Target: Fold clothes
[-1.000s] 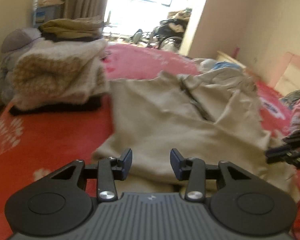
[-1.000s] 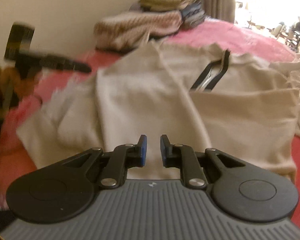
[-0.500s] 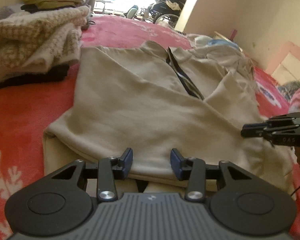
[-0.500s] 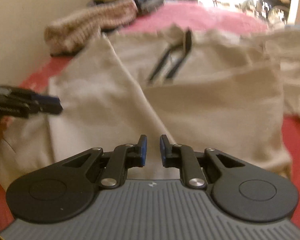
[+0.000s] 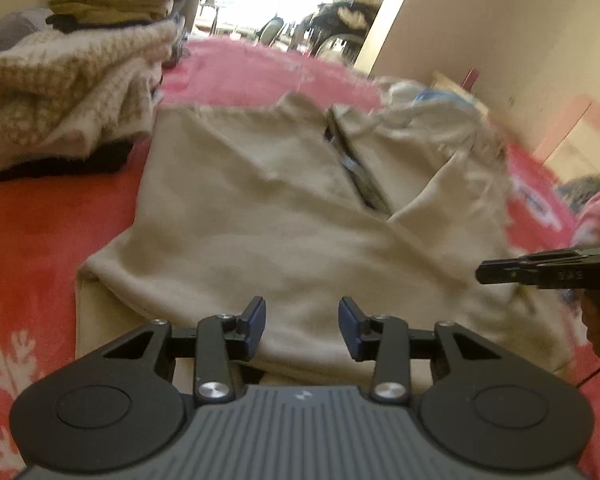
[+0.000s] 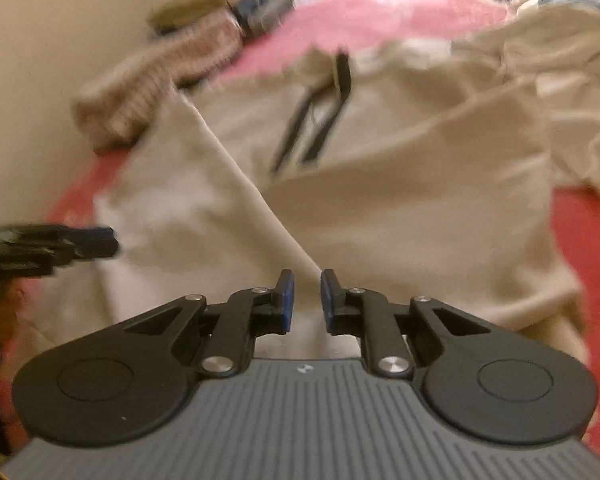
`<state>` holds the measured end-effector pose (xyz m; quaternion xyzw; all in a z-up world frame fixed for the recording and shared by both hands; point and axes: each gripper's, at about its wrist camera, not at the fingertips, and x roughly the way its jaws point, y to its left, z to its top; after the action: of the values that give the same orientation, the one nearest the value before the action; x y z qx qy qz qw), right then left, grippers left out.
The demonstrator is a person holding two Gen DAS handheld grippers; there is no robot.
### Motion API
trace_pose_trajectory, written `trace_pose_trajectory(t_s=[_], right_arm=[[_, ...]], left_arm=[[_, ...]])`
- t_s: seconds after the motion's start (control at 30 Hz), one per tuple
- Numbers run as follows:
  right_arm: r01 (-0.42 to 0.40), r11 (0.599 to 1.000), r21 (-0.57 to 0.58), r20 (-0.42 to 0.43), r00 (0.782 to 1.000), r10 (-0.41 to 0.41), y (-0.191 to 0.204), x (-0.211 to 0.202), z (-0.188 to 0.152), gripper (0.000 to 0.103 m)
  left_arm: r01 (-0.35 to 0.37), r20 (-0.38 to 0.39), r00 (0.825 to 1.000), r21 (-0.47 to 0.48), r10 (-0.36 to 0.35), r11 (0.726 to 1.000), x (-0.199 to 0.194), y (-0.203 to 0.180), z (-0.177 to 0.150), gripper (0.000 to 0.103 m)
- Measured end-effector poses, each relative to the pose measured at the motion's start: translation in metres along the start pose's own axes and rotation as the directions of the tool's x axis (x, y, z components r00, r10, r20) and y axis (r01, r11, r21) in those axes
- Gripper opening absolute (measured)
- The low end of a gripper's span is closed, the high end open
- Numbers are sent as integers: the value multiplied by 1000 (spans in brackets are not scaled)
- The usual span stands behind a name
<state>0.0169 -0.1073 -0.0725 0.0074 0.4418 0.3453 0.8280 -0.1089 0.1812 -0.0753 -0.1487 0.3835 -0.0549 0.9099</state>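
A beige top (image 5: 284, 216) with a dark zip at the neck lies on the red bed, both sleeves folded in across its body. It also shows in the right wrist view (image 6: 400, 184). My left gripper (image 5: 302, 326) is open and empty over the top's near hem. My right gripper (image 6: 307, 300) is open by a narrow gap and empty, over the hem where the two folds meet. Each gripper shows in the other's view: the right gripper (image 5: 540, 270) at the right edge, the left gripper (image 6: 60, 242) at the left edge.
A stack of folded knitwear (image 5: 64, 92) sits at the far left of the red bedspread (image 5: 32, 232). A crumpled pale garment (image 6: 560, 80) lies at the far right. A wall (image 6: 60, 40) runs along the bed's left side.
Both views have shifted slightly and the right view has drawn closer to the top. The top lies as before. Neither gripper's opening has changed.
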Motion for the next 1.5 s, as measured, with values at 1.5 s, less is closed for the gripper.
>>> trace_pose_trajectory(t_s=[1.5], right_arm=[[-74,960,-269,-251,968,4,33,-1,-66,21]], left_arm=[[-9,-68,997,131,18,991,13,-21,-28,45]])
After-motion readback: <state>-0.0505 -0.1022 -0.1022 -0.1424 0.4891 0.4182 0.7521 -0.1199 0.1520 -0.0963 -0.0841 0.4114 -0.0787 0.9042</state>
